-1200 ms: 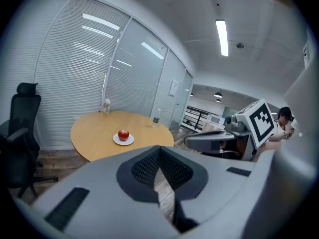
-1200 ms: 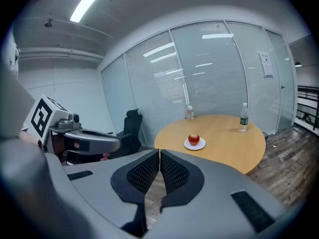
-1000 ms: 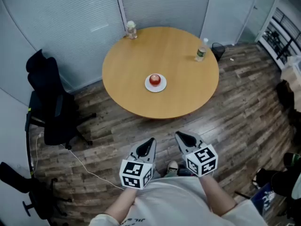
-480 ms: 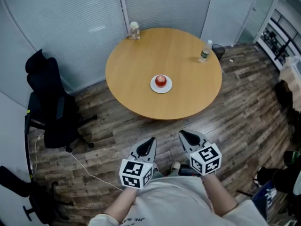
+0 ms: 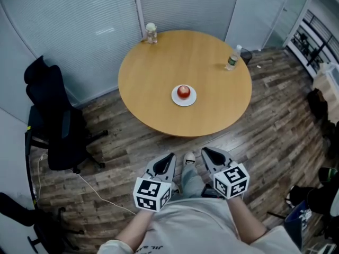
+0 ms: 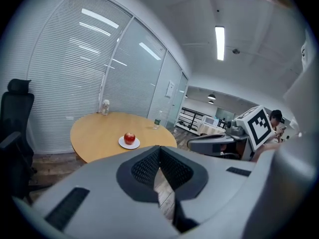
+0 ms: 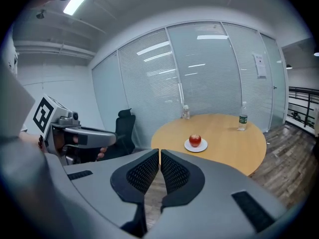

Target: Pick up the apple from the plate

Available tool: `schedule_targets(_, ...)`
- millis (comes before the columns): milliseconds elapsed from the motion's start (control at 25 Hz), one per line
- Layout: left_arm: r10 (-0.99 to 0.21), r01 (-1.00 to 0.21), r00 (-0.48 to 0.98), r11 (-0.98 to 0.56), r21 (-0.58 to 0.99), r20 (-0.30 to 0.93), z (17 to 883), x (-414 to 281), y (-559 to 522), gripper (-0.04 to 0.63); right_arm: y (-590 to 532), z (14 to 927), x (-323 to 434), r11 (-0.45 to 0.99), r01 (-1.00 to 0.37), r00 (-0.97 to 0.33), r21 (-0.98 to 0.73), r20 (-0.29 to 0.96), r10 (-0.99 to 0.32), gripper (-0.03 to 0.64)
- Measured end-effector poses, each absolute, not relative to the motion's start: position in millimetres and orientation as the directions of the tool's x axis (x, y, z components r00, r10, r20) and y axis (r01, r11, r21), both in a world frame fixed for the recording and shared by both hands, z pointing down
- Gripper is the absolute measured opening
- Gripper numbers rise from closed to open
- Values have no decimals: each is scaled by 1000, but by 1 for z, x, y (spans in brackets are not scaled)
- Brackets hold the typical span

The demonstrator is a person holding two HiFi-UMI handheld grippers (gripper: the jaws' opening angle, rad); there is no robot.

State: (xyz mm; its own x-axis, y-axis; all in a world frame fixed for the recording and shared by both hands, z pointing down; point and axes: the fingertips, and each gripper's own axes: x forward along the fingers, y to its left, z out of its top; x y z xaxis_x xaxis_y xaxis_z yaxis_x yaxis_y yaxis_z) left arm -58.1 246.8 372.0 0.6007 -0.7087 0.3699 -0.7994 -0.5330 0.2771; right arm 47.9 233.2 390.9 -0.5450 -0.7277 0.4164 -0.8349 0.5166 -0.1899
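Light: cool, even, from ceiling strip lamps (image 6: 220, 43), mirrored as bright streaks on the glass wall (image 6: 94, 26); shadows on my surface (image 5: 159, 73) faint. Optics: heavy fisheye curving, black corners in both gripper views; my left tool (image 6: 159, 151) and right tool (image 7: 159, 156) matt grey, glare-free.

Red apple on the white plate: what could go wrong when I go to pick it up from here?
1. The left gripper and the right gripper are both shut. Unless one opens before arriving, its closed tips would likely nudge the red apple off the white plate.
2. The apple is round and sits loose near the middle of the round wooden table. An off-centre pinch could send it rolling or drag the plate.
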Motion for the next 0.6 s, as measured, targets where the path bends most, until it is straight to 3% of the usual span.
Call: schedule_targets(600,-759,-842,539,-473,261,366,372,-52,95,3,65,398,60,567,-798,-597,-204,404,-694,35)
